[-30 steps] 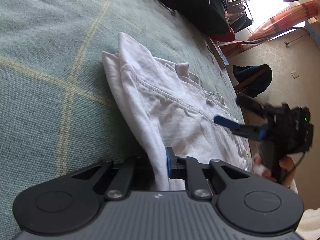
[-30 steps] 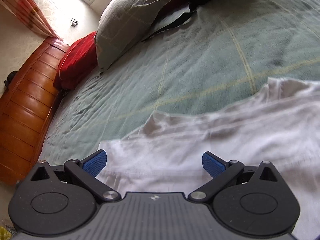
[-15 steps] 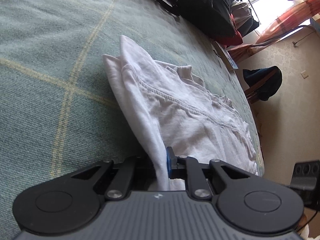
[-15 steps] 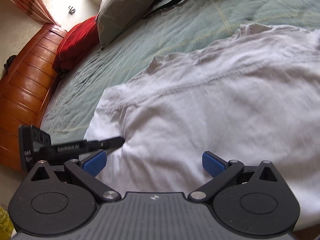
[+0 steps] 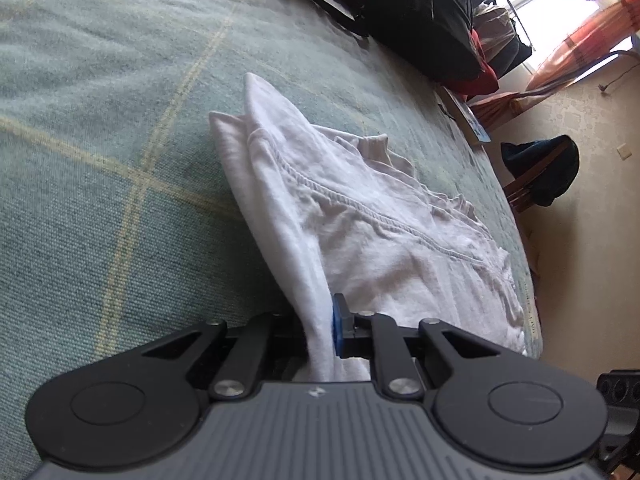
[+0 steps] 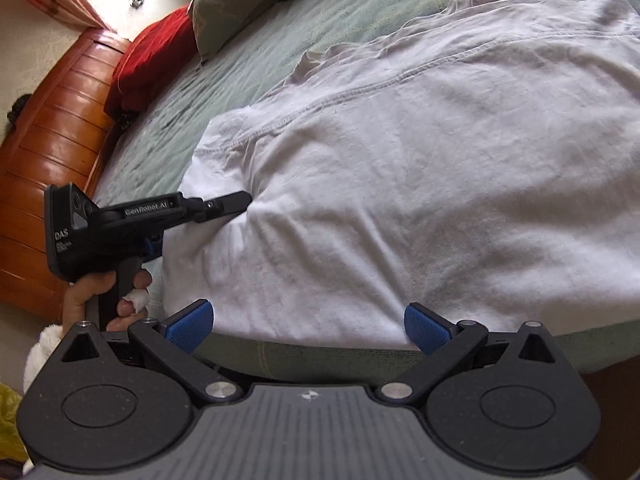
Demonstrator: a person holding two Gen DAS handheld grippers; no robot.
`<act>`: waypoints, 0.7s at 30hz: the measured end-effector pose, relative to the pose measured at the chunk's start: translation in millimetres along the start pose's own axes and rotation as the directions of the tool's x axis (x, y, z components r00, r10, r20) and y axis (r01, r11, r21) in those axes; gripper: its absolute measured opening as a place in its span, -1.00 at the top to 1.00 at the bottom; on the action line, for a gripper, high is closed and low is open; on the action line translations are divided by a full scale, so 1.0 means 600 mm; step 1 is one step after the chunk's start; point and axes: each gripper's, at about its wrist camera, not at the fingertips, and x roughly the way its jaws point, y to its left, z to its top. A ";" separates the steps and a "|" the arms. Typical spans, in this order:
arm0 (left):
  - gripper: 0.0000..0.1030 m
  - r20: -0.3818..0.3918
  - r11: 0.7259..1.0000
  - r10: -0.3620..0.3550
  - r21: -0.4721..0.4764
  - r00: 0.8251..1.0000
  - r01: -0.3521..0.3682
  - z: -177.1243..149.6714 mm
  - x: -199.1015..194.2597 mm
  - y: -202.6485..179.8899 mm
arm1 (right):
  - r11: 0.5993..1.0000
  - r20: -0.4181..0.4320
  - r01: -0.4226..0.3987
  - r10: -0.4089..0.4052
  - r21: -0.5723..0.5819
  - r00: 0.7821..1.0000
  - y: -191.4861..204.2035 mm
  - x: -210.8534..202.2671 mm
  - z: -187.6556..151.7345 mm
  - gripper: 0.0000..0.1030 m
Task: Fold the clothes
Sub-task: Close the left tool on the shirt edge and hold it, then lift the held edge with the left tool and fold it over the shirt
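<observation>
You work over a bed (image 6: 280,40) covered by a grey-green woven blanket with pale yellow lines. On it lie a rumpled white cotton garment (image 6: 420,184), a grey-green pillow (image 6: 236,4) and a red cushion (image 6: 156,56).

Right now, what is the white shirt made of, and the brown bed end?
The white shirt looks like soft matte cotton knit: it wrinkles and shows stitched seams. The brown bed end looks like glossy varnished wood, with shiny slats, though I cannot be sure.

The left gripper (image 5: 324,330) is clamped on a raised fold of the white garment (image 5: 360,224), which lies on the green checked blanket (image 5: 100,160).
</observation>
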 end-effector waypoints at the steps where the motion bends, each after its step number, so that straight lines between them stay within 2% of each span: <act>1: 0.74 -0.001 1.000 0.011 0.008 1.000 -0.011 0.001 -0.001 -0.004 | 1.000 0.009 -0.005 0.005 0.002 1.000 -0.003 -0.006 0.003 -1.00; 5: 0.86 0.003 0.999 0.043 0.031 0.999 -0.043 0.003 -0.009 -0.022 | 0.999 0.051 -0.001 0.003 -0.039 0.999 -0.014 -0.034 0.017 -1.00; 11: 0.88 0.017 0.996 0.066 0.057 0.998 -0.067 0.005 -0.032 -0.056 | 0.983 0.149 0.051 -0.024 -0.179 0.989 -0.023 -0.074 0.031 -1.00; 21: 0.88 0.020 0.984 0.114 0.137 0.993 -0.115 0.015 -0.056 -0.163 | 0.954 0.215 0.030 0.037 -0.299 0.976 -0.053 -0.109 0.027 -1.00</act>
